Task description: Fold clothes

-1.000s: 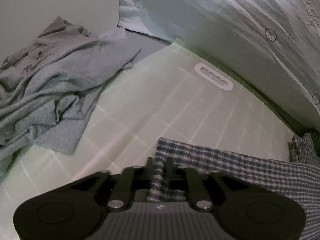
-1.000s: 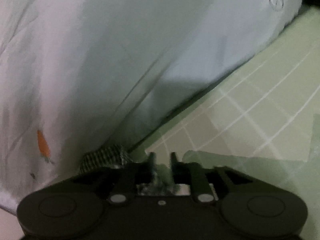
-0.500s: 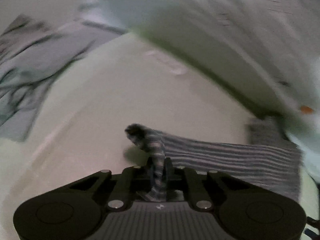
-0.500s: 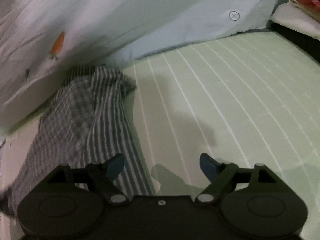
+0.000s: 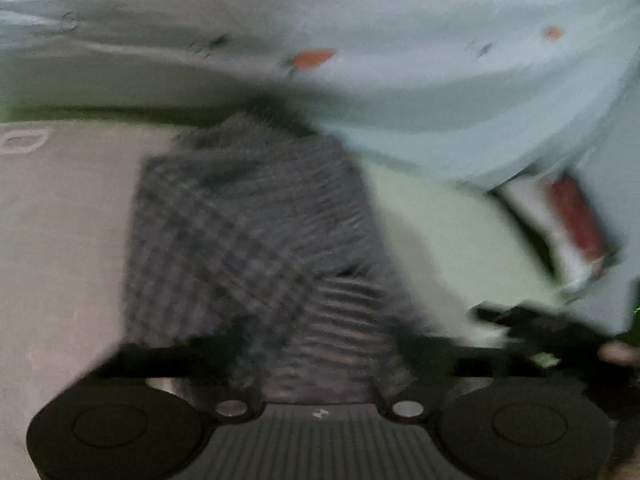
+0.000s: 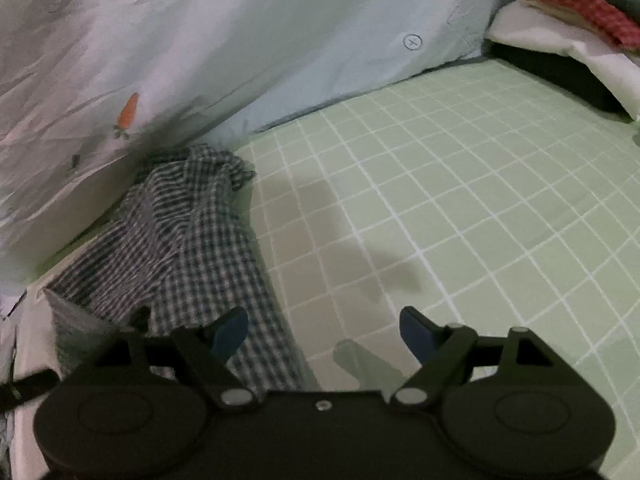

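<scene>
Checked shirt point(image 6: 188, 240) on green grid sheet point(image 6: 440, 200), long axis running from near left up toward carrot-print duvet point(image 6: 200, 40). Left gripper point(image 5: 320, 344) spread wide, shirt cloth between fingers, grip unclear through blur. Right gripper point(image 6: 324, 330) wide open, empty, left fingertip over shirt edge.

A wide stretch of bare green checked sheet point(image 6: 460, 200) is left free ahead and to the right of the right gripper point(image 6: 324, 330), whose jaws are spread apart. Passage on the left is blocked by the checked garment point(image 6: 188, 248) and by the pale carrot-print duvet point(image 6: 200, 40) heaped behind it. The far right corner is closed off by stacked folded cloths point(image 6: 568, 12).
</scene>
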The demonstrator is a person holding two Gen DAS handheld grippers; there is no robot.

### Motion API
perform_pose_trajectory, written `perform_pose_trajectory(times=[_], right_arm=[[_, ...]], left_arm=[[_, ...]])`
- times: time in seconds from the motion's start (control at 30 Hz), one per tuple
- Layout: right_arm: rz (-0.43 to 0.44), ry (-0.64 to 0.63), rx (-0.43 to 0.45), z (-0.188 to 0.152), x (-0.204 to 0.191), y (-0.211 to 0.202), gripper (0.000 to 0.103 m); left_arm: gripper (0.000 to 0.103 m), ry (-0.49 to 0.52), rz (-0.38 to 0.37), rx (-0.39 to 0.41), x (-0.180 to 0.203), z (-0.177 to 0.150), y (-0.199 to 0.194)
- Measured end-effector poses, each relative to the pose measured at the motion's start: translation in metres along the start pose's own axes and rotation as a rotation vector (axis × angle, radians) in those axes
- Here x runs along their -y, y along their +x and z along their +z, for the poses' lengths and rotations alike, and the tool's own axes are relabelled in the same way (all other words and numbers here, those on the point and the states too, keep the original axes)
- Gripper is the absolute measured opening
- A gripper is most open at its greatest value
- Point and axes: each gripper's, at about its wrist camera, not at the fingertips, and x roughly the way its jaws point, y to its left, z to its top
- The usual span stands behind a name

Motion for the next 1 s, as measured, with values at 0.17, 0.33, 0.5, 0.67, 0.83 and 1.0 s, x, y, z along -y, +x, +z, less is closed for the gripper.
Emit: perform_pose_trajectory(times=[0.17,0.33,0.5,0.67,0.83,1.0], right_arm=[[0.038,-0.101,0.042,-0.015,-0.027,-0.008,0.084],[0.210,-0.215,0.075,-0.023,-0.066,-0.004,0.068],[0.303,-0.317,0.001,-0.027,-0.103,0.021,0.061],[0.335,-0.330,-0.073,-0.037,-0.111,0.036,0.035],[0.408,-0.296,-0.037,-0.043,-0.099,0.013,0.001],[0.424,-0.257,0.007,-0.052,-0.086,-0.020,0.001]], left_arm=[[0.096,-0.145,0.094,-0.022,-0.028,-0.004,-0.005],[0.096,-0.221,0.196,-0.007,-0.056,-0.014,-0.020],[0.096,-0.267,0.219,-0.010,-0.068,-0.020,-0.029],[0.096,-0.259,0.224,-0.006,-0.069,-0.025,-0.035],[0.096,-0.257,0.213,0.008,-0.061,-0.028,-0.040],[0.096,-0.236,0.186,0.030,-0.044,-0.040,-0.054]])
